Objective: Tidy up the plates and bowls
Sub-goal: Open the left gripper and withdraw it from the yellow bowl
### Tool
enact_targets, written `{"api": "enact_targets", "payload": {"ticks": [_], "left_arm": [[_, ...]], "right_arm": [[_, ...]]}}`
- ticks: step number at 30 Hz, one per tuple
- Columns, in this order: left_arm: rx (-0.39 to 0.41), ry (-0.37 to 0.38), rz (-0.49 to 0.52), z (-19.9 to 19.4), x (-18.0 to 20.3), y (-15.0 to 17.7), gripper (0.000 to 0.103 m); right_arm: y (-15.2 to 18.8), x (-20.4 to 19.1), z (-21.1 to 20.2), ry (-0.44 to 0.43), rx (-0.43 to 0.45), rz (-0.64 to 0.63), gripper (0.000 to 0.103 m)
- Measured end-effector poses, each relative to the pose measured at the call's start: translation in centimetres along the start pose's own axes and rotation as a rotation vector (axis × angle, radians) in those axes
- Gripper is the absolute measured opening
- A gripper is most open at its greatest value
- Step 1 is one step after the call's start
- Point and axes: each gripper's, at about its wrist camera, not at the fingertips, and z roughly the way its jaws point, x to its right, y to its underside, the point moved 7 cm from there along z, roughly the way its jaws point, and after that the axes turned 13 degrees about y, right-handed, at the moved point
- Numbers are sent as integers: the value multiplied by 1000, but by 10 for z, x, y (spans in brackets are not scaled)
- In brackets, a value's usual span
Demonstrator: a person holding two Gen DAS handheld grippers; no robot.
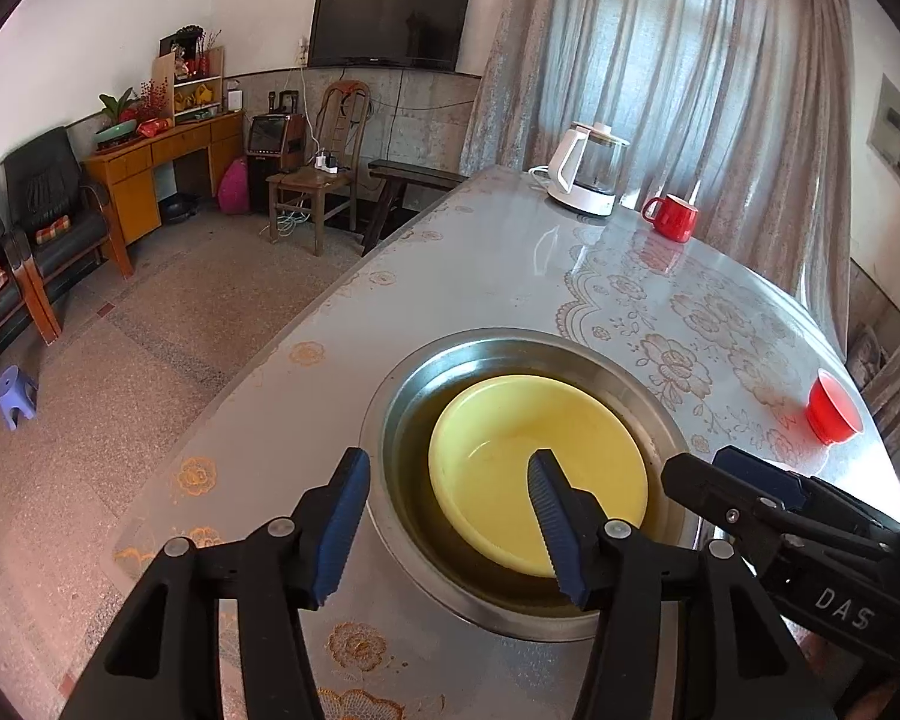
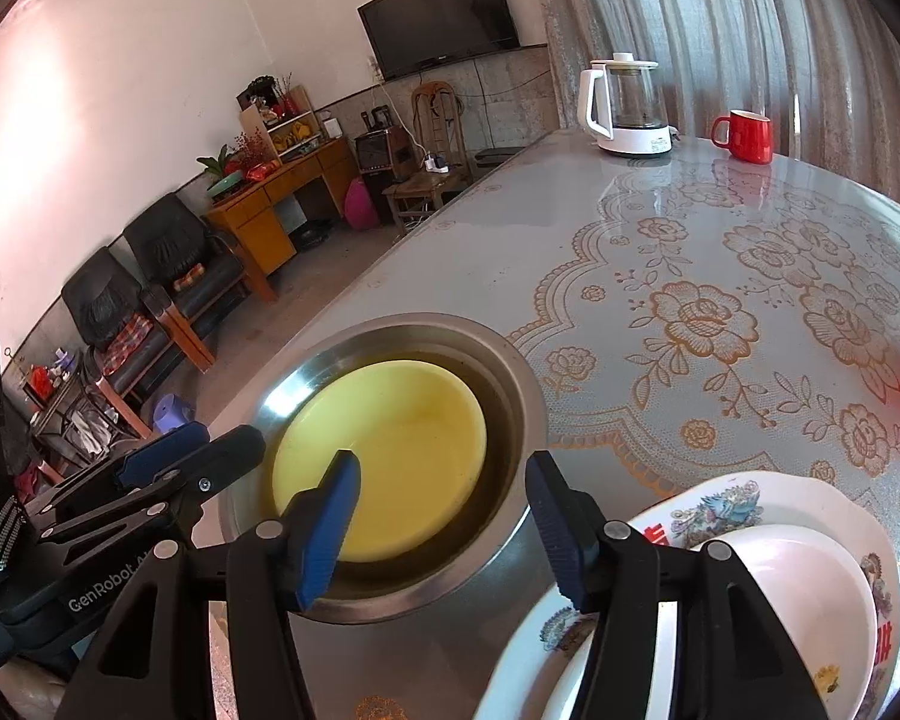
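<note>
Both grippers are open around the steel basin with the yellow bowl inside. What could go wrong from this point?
1. The yellow bowl sits loose in the steel basin; gripping only the basin's rim could tilt it and let the bowl slide.
2. The right gripper hangs close to the floral plate holding a white bowl; a sideways move might knock them.
3. The left gripper and the right are close together and could collide.

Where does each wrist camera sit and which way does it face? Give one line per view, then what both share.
Left wrist: rides the left tongs, open, looking down over the yellow bowl in the steel basin; the right tongs enter from the right.
Right wrist: rides the right tongs, open, above the basin's right rim; the left tongs show at left, a floral plate below.
Shared: bowl, basin, kettle, red mug.
</note>
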Motion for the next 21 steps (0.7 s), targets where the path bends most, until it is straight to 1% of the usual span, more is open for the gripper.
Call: {"api": "enact_targets", "payload": {"ticks": [6,11,17,21], "left_arm": [[8,-1,38,-1,12,0,57],[-5,9,59,1,20,2,57],[-10,30,103,5,37,-2,57],[-17,60,131,11,55,-7,57]], "right_arm": [[1,30,-9,22,13,80,61],[5,61,-18,57,27,148,61],[7,102,-31,104,49,228,61],[14,135,-39,148,53,285,61]]}}
